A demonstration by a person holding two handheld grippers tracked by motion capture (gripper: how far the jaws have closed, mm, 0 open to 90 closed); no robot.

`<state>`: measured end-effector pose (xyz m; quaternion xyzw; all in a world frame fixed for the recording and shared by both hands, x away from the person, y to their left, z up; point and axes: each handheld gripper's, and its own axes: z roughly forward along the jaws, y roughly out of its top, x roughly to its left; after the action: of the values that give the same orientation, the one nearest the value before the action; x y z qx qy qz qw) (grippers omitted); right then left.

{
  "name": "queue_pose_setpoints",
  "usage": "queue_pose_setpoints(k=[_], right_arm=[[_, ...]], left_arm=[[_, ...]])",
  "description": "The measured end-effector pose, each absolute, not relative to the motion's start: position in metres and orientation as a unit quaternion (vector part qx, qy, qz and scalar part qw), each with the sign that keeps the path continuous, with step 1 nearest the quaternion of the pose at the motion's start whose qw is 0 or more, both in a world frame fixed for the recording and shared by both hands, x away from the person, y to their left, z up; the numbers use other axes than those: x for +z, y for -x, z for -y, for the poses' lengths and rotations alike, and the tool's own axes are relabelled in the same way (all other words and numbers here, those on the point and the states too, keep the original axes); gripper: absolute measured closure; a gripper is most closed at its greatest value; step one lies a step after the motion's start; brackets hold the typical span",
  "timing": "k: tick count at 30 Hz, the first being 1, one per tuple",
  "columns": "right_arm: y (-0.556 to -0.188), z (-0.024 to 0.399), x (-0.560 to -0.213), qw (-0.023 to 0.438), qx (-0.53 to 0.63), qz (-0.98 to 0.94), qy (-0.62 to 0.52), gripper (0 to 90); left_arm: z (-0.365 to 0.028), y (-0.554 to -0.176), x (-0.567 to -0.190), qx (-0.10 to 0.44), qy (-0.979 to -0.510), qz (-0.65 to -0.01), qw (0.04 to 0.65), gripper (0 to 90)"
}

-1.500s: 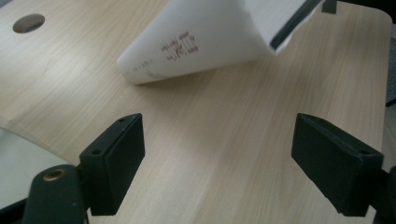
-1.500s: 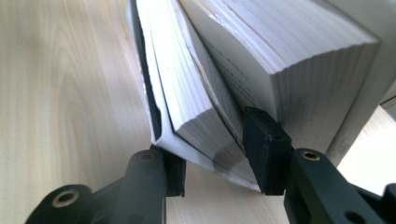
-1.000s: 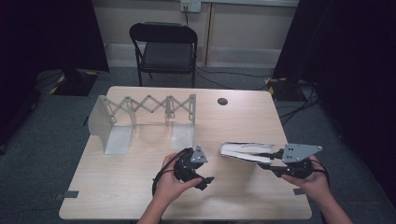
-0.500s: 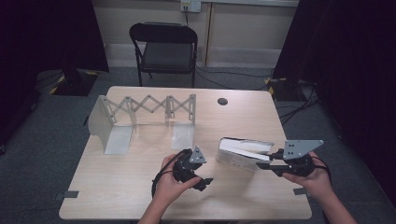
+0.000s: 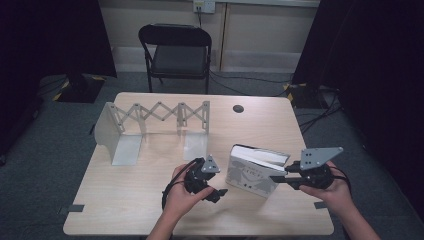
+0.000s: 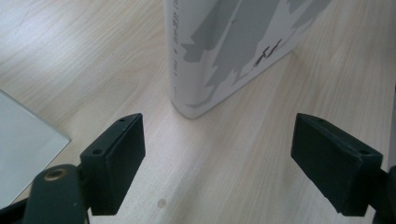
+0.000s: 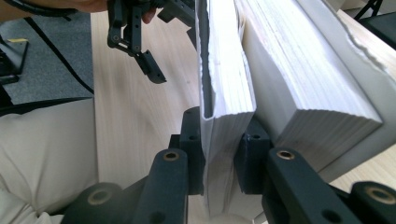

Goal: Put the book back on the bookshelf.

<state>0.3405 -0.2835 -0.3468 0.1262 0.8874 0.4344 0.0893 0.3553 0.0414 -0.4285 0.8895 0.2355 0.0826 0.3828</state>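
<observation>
High view: the book (image 5: 252, 173) stands tilted on the table (image 5: 125, 200) between the two tongs; the right gripper (image 5: 289, 180) holds its near edge, while the left gripper (image 5: 216, 190) waits just beside its cover.

Left gripper view: jaws spread and empty, the book's corner just ahead.

Right gripper view: jaws, just closed further, pinch a sheaf of pages (image 7: 223, 93).

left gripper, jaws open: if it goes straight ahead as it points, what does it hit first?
Most likely the book: its spine corner stands dead ahead between the open jaws of the left gripper, with bare table before it. Depth is hard to judge.
</observation>
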Motion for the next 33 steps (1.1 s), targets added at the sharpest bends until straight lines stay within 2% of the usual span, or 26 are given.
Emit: queue_pose_setpoints(k=[8, 33], right_arm=[[-0.3415, 0.2815, -0.3459, 0.060, 0.438, -0.889, -0.117, 76.1], [-0.3433, 0.2808, -0.3457, 0.027, 0.437, -0.893, -0.102, 76.1]], left_arm=[[-0.0443, -0.3537, -0.4219, 0.075, -0.886, -0.234, 0.392, 17.8], [-0.0500, -0.3524, -0.4191, 0.070, -0.887, -0.232, 0.394, 18.1]])
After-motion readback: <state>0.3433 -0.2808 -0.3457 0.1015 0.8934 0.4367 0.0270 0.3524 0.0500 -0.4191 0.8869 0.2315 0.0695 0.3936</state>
